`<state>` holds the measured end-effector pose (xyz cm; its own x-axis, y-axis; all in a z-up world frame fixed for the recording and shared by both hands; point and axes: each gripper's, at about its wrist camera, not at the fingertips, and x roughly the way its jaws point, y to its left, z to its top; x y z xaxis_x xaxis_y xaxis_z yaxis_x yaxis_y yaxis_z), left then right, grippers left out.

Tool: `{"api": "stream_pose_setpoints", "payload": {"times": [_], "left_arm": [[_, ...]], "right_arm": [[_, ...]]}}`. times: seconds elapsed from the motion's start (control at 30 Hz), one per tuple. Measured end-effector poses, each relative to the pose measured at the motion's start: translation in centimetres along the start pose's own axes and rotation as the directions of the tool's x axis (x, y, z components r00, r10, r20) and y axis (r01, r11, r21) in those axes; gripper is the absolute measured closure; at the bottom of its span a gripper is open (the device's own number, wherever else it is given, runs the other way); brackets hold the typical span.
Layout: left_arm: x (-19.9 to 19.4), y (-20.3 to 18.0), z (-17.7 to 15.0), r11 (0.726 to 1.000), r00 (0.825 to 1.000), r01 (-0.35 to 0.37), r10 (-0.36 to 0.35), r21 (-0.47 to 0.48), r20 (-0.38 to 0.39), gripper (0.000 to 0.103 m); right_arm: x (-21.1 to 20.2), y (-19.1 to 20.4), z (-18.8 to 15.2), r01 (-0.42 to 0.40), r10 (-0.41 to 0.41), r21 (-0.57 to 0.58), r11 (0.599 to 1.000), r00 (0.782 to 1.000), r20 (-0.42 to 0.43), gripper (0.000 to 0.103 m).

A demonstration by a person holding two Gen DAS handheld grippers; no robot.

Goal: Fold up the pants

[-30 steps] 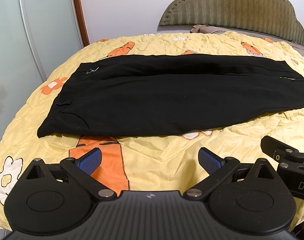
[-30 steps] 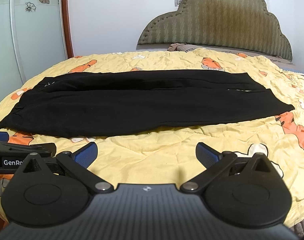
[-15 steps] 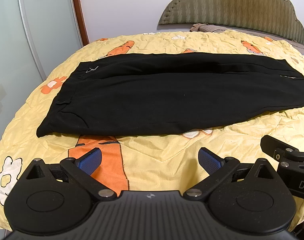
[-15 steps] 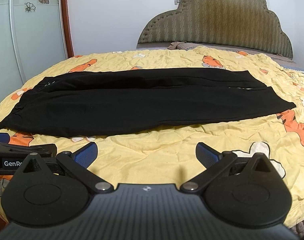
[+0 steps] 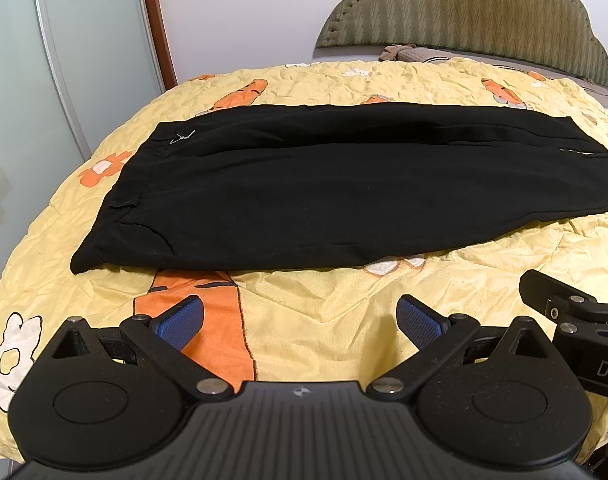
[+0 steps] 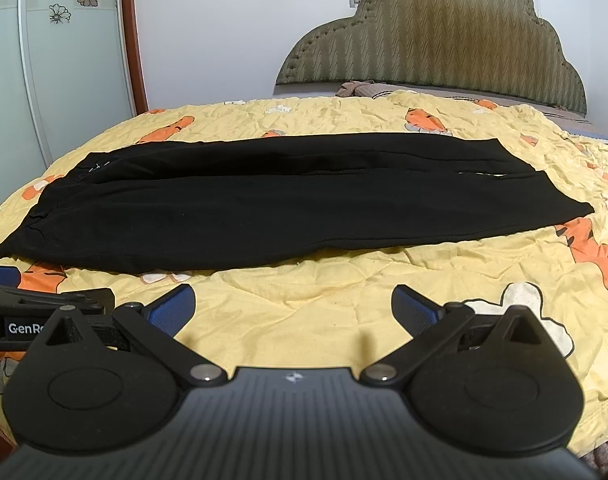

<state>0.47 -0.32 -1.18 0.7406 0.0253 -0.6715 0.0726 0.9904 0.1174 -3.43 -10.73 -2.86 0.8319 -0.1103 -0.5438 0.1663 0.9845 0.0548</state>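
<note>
The long black fabric pants [image 5: 343,192] lie flat across the bed with its yellow cartoon-print quilt [image 5: 327,312], stretched sideways, waistband toward the bed's left edge, leg ends toward its right edge. Behind them, at the head of the bed, stands the olive padded scalloped headboard [image 6: 431,44]. Both tools hover over the near edge, well short of the pants: the left tool [image 5: 300,320] before the waistband half, the right tool [image 6: 292,306] just beside it, before the leg half.
</note>
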Motion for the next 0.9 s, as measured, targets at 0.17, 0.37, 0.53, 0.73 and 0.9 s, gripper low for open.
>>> {"api": "stream_pose_setpoints", "payload": {"times": [0.17,0.37,0.53,0.73,0.9], "left_arm": [[0.1,0.0,0.1,1.0,1.0,0.0,0.0,-0.001,-0.003,0.0],[0.4,-0.1,0.0,1.0,1.0,-0.004,0.004,0.003,-0.009,0.0],[0.4,-0.1,0.0,1.0,1.0,-0.001,0.001,0.005,-0.006,0.0],[0.7,0.2,0.2,1.0,1.0,-0.002,0.002,0.002,-0.006,0.0],[1.0,1.0,0.6,1.0,1.0,-0.006,0.006,0.0,-0.008,0.0]], "right_arm": [[0.2,0.1,-0.1,-0.002,0.002,0.001,1.0,1.0,-0.001,0.0],[0.2,-0.2,0.0,-0.005,0.005,0.011,1.0,1.0,0.006,0.0],[0.2,-0.4,0.1,-0.009,0.009,0.019,1.0,1.0,-0.002,0.0],[0.3,-0.3,0.2,-0.01,0.01,0.011,1.0,1.0,-0.007,0.0],[0.6,-0.2,0.4,-0.021,0.021,0.003,1.0,1.0,-0.003,0.0]]}}
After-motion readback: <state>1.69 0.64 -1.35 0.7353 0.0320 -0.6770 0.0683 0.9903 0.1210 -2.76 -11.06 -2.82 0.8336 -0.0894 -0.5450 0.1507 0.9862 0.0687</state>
